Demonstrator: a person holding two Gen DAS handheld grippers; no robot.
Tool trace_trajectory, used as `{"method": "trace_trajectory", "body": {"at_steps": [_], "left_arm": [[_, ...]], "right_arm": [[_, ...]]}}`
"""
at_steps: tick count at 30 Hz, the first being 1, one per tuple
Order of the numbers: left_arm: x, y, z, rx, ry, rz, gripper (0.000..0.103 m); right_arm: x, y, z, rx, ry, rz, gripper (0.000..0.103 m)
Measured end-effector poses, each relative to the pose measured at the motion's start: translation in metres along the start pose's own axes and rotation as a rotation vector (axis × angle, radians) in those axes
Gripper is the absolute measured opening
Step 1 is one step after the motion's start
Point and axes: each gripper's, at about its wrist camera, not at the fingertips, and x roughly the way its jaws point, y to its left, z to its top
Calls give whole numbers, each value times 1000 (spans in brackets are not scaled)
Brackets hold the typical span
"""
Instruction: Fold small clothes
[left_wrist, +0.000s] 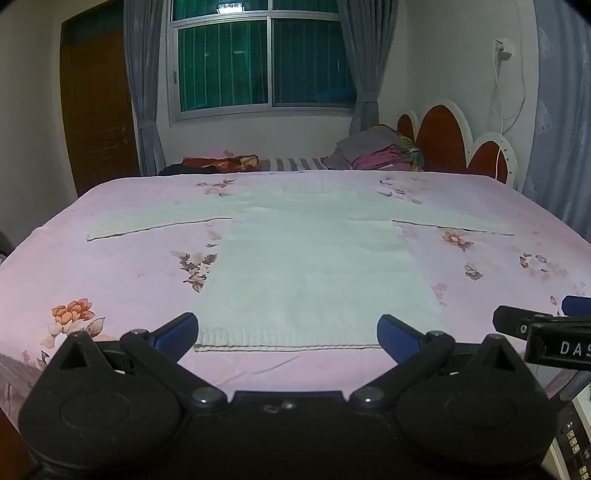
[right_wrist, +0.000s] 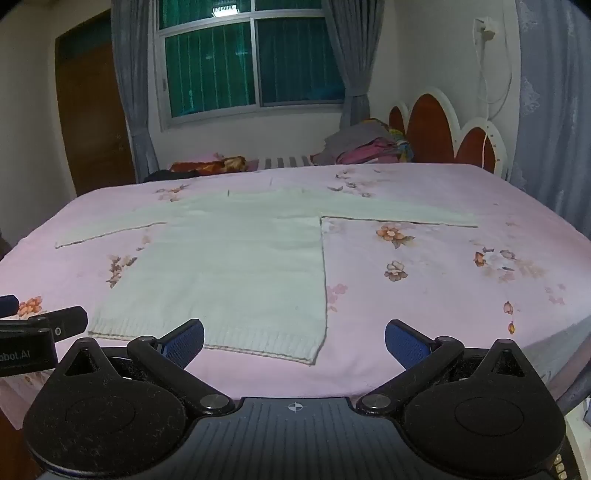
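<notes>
A small white knitted sweater (left_wrist: 310, 266) lies flat on the pink floral bedsheet (left_wrist: 110, 266), both sleeves spread out sideways, ribbed hem toward me. It also shows in the right wrist view (right_wrist: 229, 266). My left gripper (left_wrist: 288, 332) is open and empty, just in front of the hem, its blue pads (left_wrist: 181, 330) level with the hem's two corners. My right gripper (right_wrist: 295, 341) is open and empty, in front of the hem's right corner. Each gripper shows at the edge of the other's view.
A pile of clothes (left_wrist: 380, 153) and a dark red bundle (left_wrist: 221, 162) lie at the far side of the bed. A red and white headboard (left_wrist: 443, 136) stands at the right. A window with grey curtains and a brown door are behind.
</notes>
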Motion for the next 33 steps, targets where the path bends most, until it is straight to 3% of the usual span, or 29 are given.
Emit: {"method": "trace_trajectory", "body": {"at_steps": [33], "left_arm": [[-1,10,-2,-19,7,19,103]], "right_arm": [[2,7,4,-15,-2,4,103]]}}
